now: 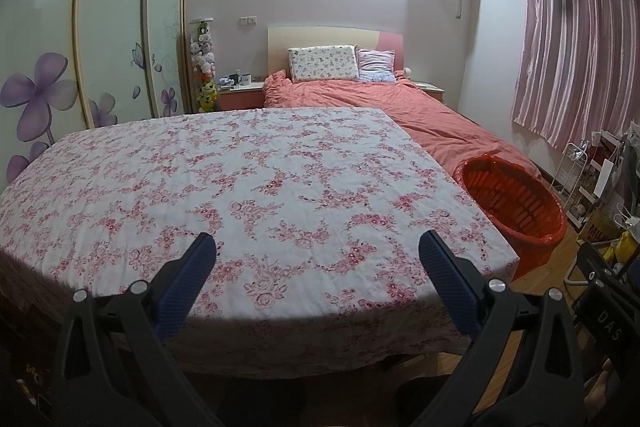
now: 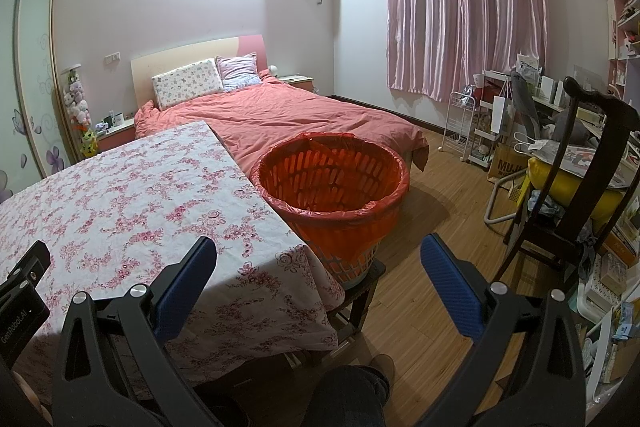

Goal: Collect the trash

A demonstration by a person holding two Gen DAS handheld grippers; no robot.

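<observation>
A laundry-style basket lined with a red bag (image 2: 332,183) stands on a small dark stool just off the table's right edge; it also shows in the left wrist view, basket (image 1: 516,203). I see nothing inside it. The table with a pink floral cloth (image 1: 240,187) shows no trash on its surface. My left gripper (image 1: 318,255) hangs open over the table's near edge, nothing between its blue pads. My right gripper (image 2: 318,257) is open too, over the table's right corner, in front of the basket. The table's cloth (image 2: 120,203) fills the left of the right wrist view.
A bed with a salmon cover (image 2: 280,115) lies behind the table. A dark wooden chair (image 2: 580,187) with a yellow cushion and cluttered shelves stand on the right. A wardrobe with flower doors (image 1: 100,27) lines the left wall. A person's leg (image 2: 348,395) shows below.
</observation>
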